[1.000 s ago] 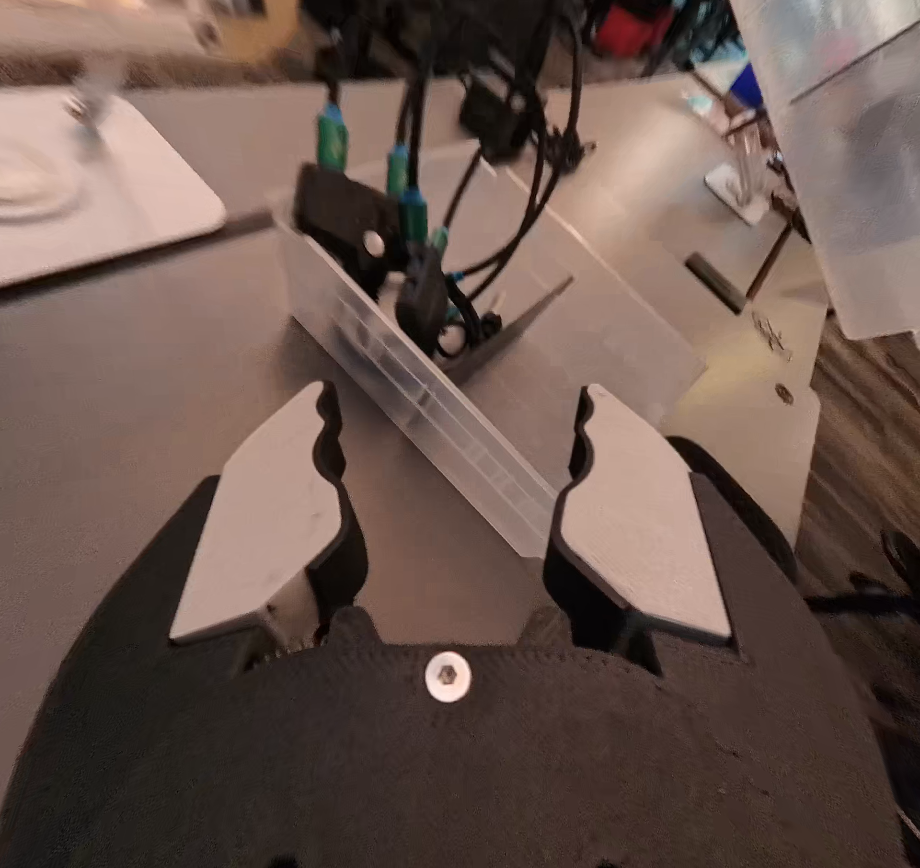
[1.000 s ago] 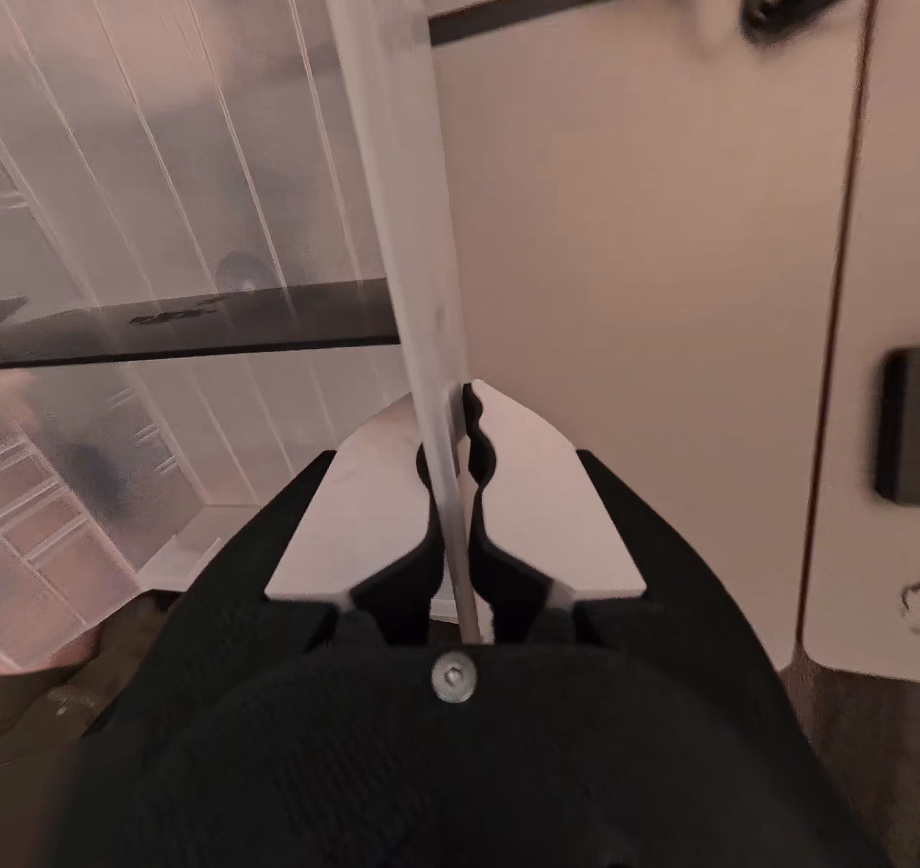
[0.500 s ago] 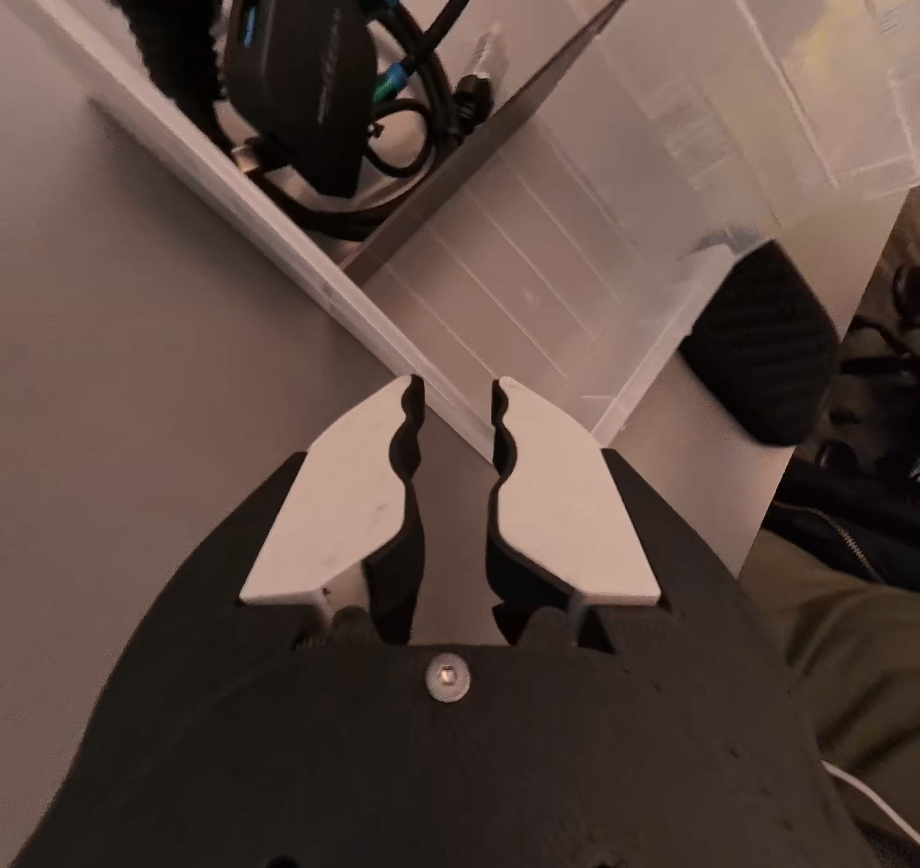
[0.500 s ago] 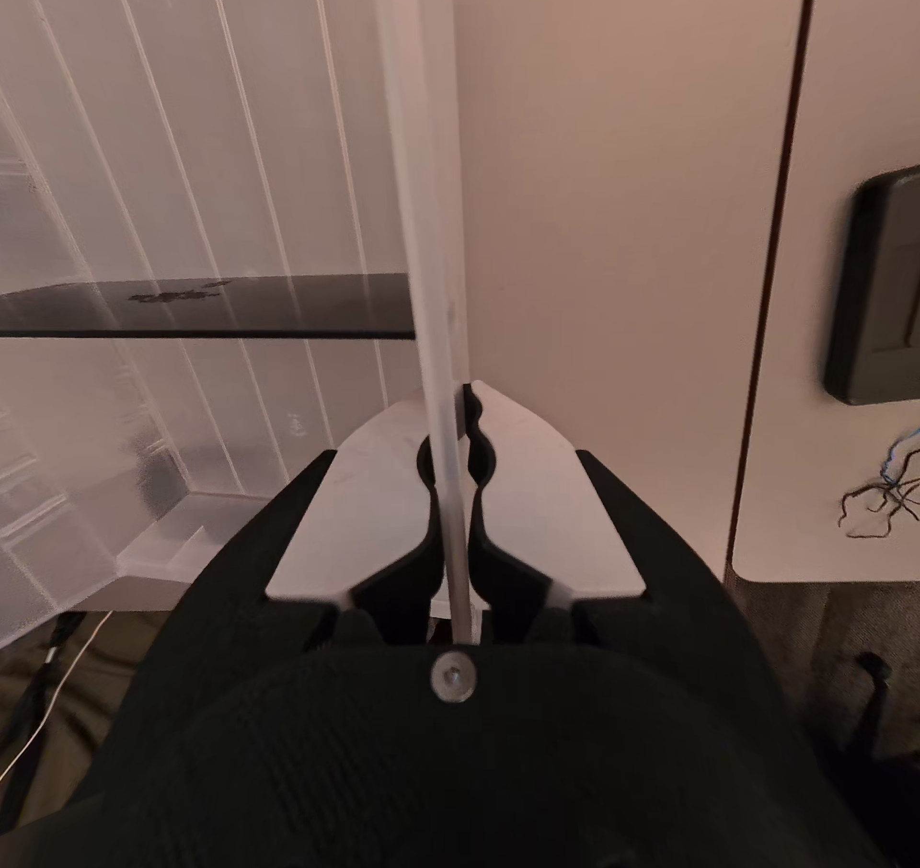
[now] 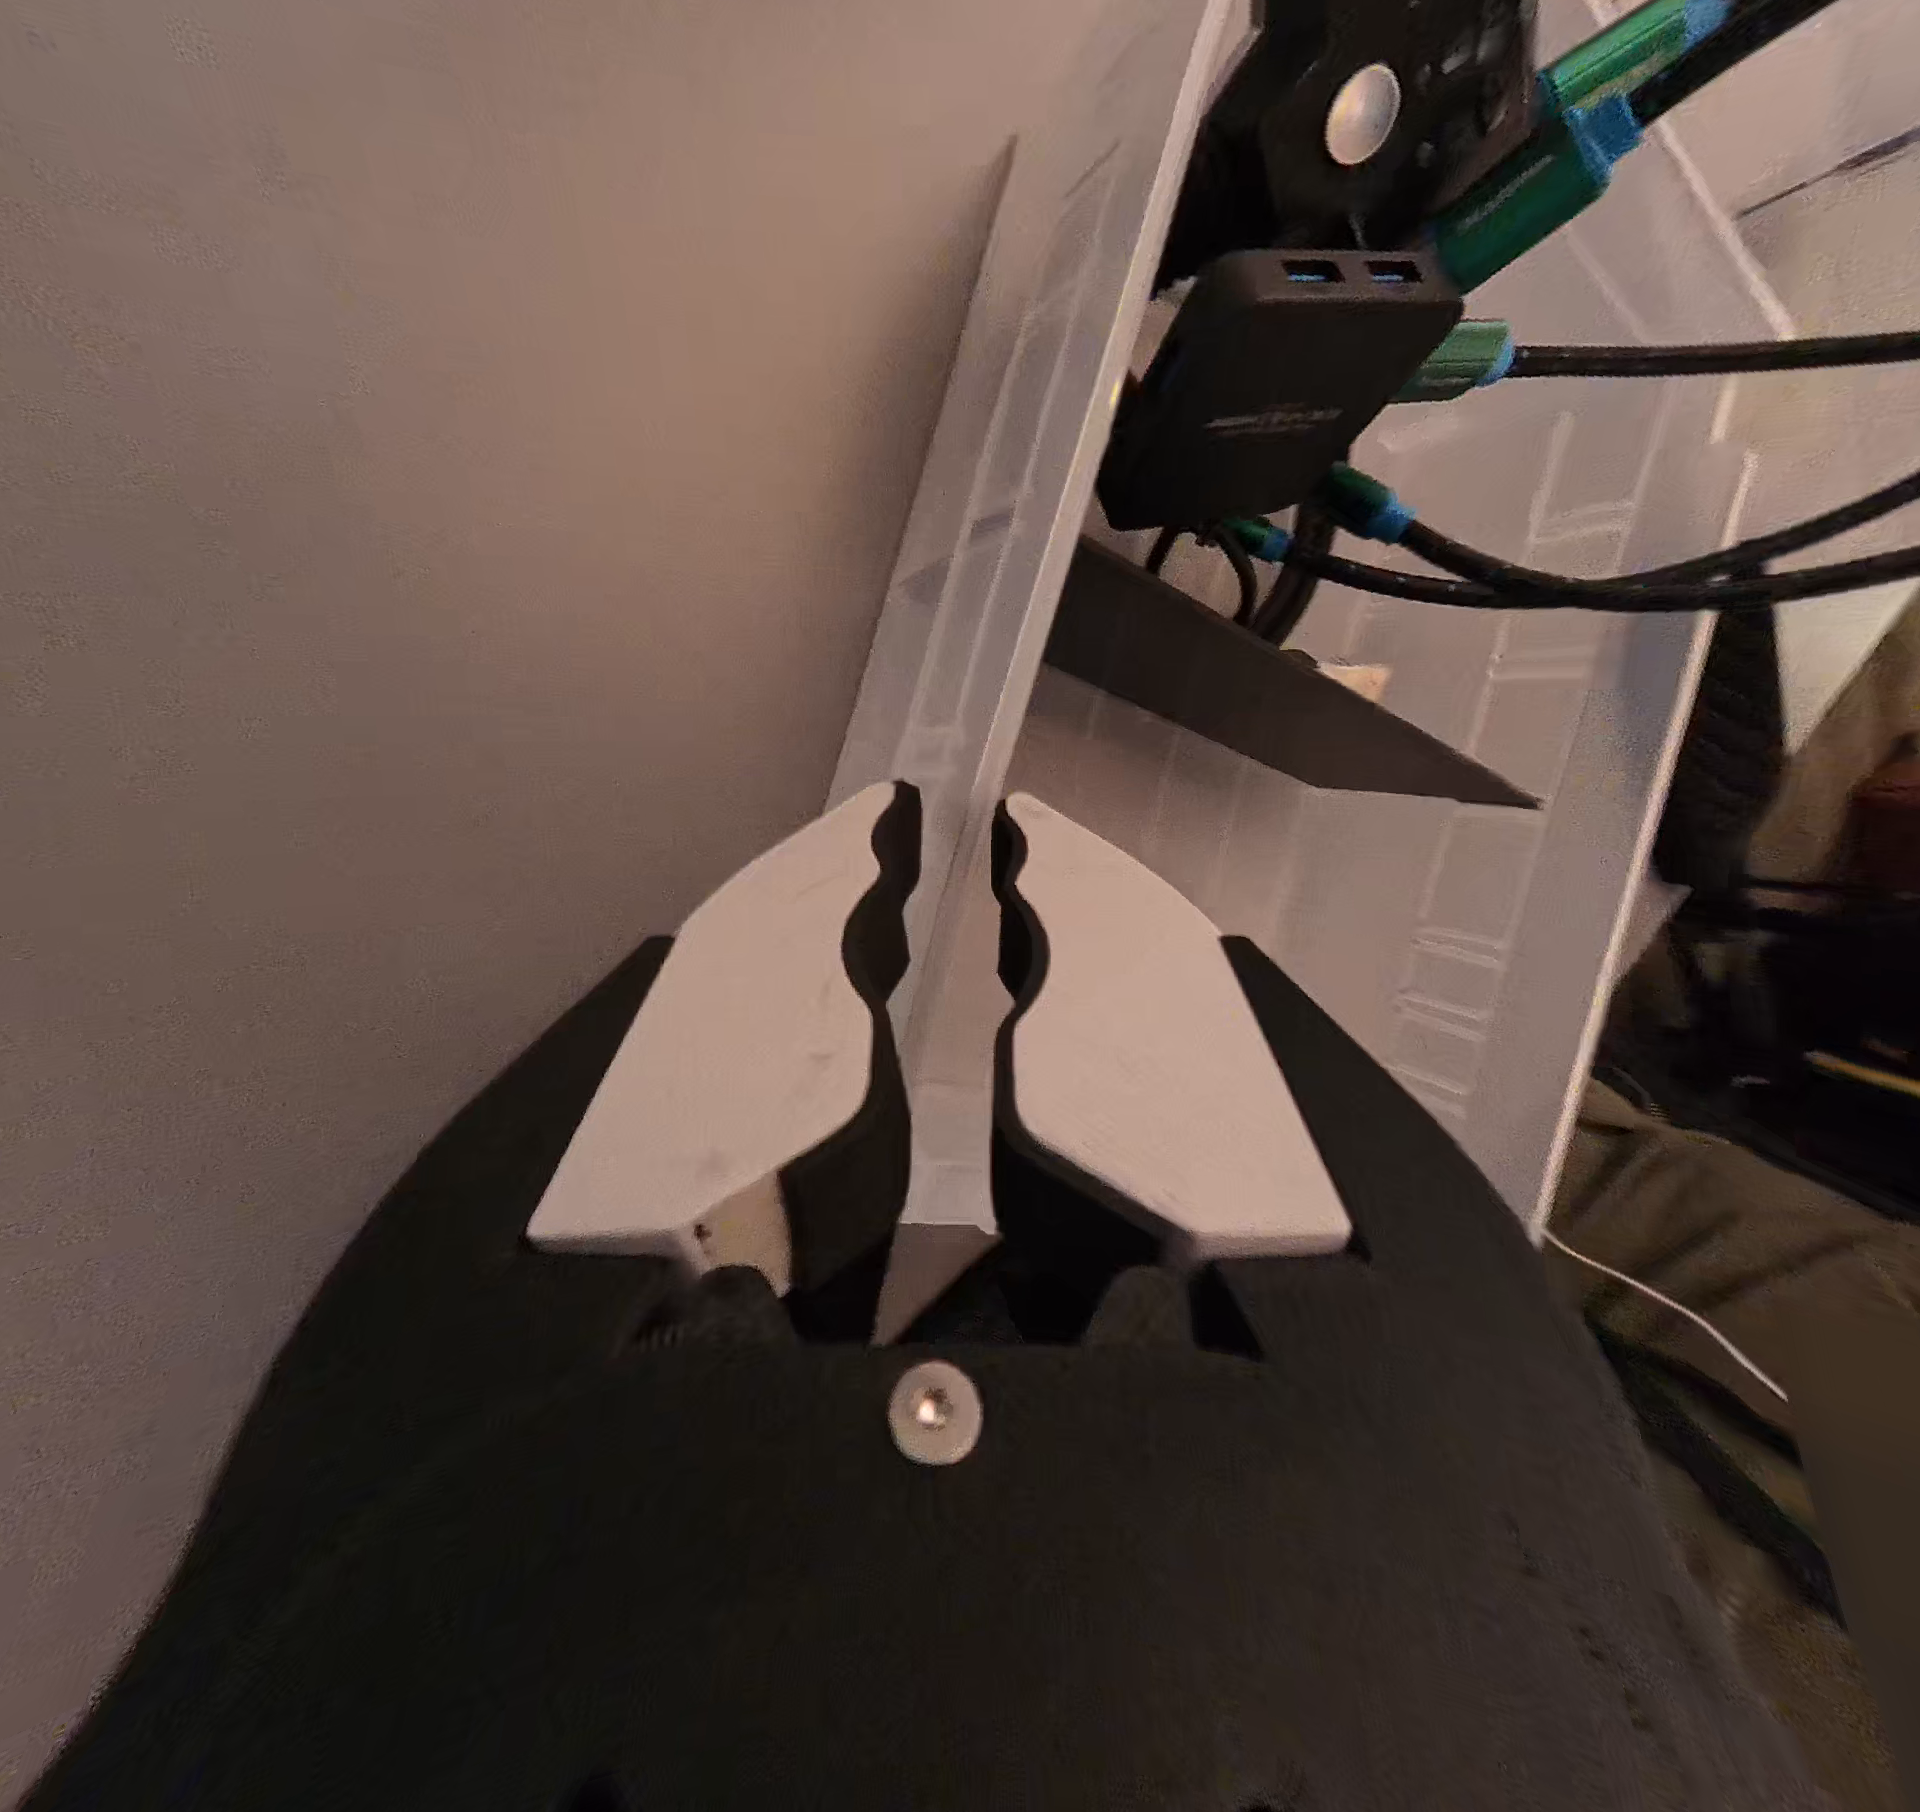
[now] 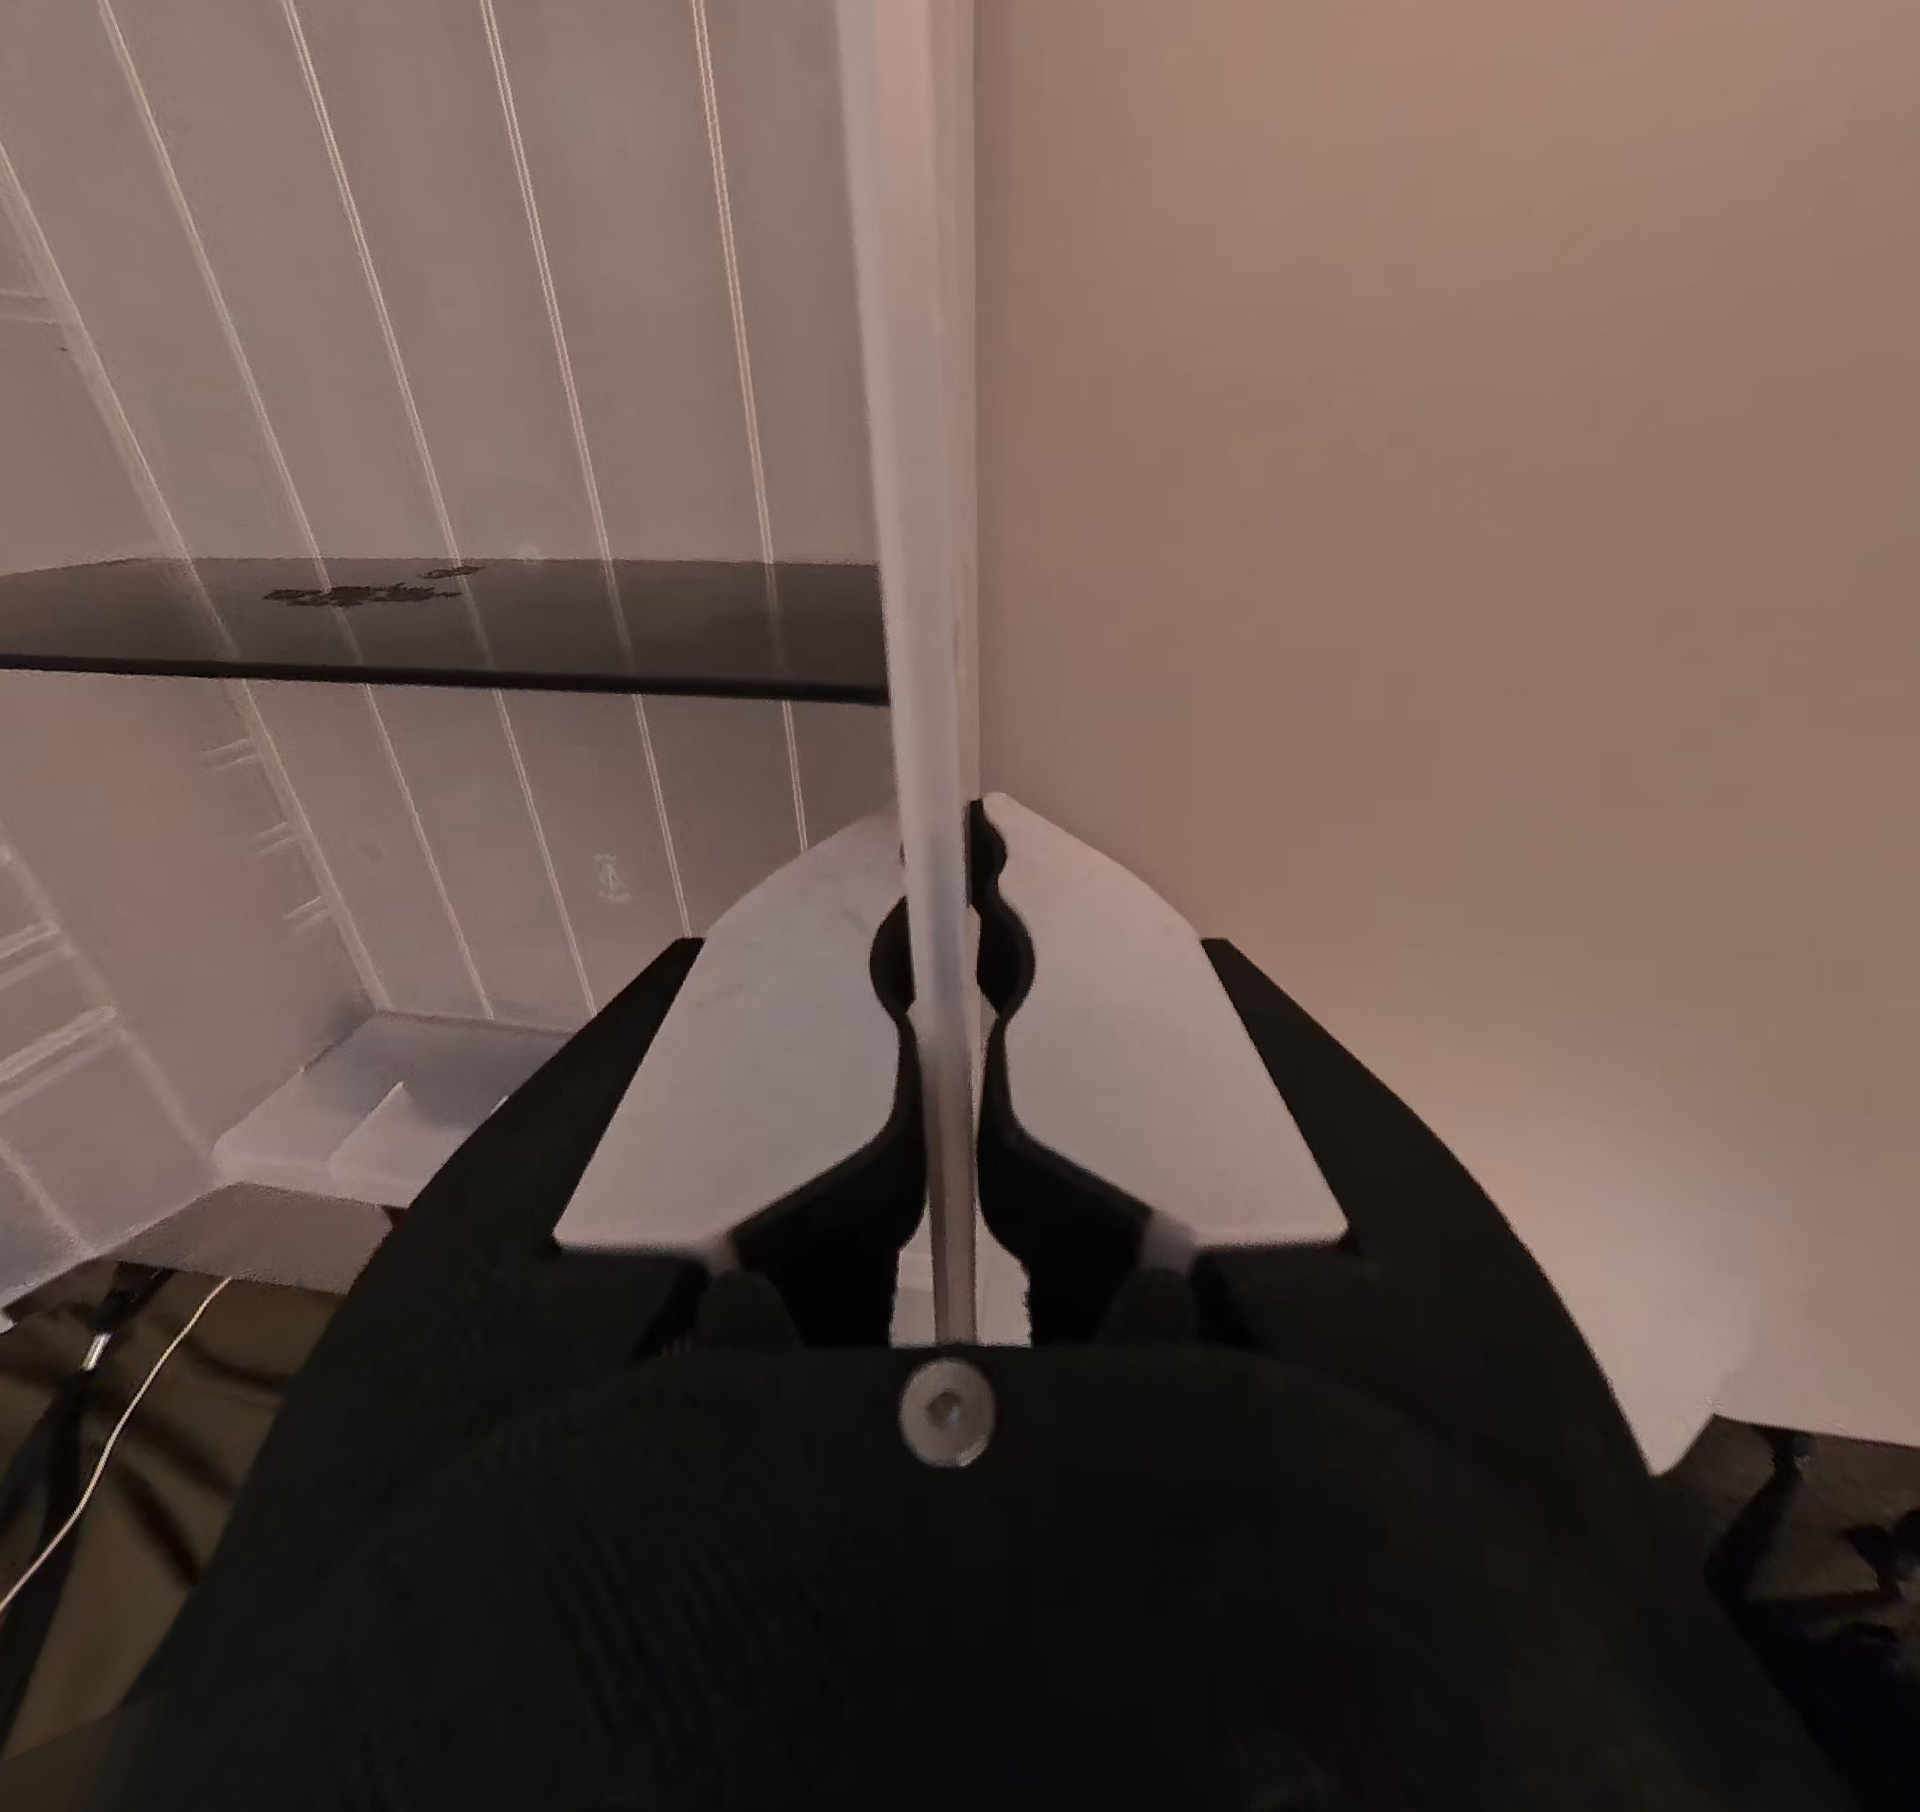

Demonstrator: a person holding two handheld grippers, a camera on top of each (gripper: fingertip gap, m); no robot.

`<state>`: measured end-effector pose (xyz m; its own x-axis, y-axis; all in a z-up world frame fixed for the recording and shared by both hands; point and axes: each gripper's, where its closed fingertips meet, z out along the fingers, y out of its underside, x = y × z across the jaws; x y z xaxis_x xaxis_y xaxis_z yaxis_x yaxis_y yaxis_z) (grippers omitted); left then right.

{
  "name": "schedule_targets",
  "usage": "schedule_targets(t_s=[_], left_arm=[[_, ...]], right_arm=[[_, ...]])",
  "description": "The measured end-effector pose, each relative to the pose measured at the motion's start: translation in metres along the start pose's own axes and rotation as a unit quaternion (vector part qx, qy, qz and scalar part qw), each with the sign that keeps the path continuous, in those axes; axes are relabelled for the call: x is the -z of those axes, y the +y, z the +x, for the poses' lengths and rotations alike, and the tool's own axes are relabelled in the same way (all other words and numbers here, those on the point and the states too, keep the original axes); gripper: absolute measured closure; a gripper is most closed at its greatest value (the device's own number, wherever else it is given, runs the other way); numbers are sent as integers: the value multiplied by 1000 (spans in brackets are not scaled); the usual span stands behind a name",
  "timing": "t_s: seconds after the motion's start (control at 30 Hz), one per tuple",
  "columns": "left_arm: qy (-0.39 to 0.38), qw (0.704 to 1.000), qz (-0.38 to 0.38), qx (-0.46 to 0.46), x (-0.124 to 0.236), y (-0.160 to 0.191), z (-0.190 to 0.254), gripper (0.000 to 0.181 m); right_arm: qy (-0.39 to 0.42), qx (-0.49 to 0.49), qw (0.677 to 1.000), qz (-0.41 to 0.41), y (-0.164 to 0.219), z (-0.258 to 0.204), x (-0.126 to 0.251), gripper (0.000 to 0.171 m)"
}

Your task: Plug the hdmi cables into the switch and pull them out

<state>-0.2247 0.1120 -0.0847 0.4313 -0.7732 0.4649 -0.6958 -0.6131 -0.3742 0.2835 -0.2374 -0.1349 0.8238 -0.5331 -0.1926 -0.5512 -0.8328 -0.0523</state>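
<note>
A clear plastic bin point(image 5: 1049, 474) holds the black HDMI switch point(image 5: 1382, 27), a black hub point(image 5: 1268, 391) and black cables point(image 5: 1662, 578) with green and blue plugs point(image 5: 1517, 193). Some plugs sit against the switch and the hub. A dark flat plate point(image 5: 1247, 713) lies in the bin below them. My left gripper point(image 5: 954, 817) is shut on the bin's side wall, which runs up between its fingers. My right gripper point(image 6: 940, 812) is shut on another wall of the bin point(image 6: 914, 412). The dark plate point(image 6: 416, 619) shows through the clear plastic there; the switch is out of that view.
The beige table top point(image 5: 416, 412) lies left of the bin, and in the right wrist view point(image 6: 1455, 515) to its right, with its edge point(image 6: 1683, 1430) near the gripper. Olive cloth point(image 5: 1714, 1243) and a thin white wire point(image 5: 1662, 1315) are below the bin.
My left gripper has moved onto the bin's wall and closed on it from wide open. My right gripper keeps its hold; its view has shifted and a dark object at the right has left it.
</note>
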Motion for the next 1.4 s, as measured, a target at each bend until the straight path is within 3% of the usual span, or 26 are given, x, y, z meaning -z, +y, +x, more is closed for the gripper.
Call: schedule_targets(t_s=[0.1, 0.27, 0.67, 0.83, 1.4], left_arm=[[19, 998, 28, 60, 25, 16, -27, 167], [-13, 984, 95, 150, 69, 44, -78, 166], [-58, 914, 242, 319, 142, 103, -148, 165], [-53, 905, 262, 330, 151, 112, -155, 165], [-82, 939, 188, 275, 141, 114, -137, 168]], right_arm=[[12, -2, 1000, 2, -7, -4, -8, 166], [13, -15, 1000, 11, -14, -9, -15, 166], [28, -22, 999, 26, -13, -7, -14, 166], [20, -34, 999, 29, -8, -11, -14, 166], [19, -50, 998, 33, -24, 8, -12, 166]])
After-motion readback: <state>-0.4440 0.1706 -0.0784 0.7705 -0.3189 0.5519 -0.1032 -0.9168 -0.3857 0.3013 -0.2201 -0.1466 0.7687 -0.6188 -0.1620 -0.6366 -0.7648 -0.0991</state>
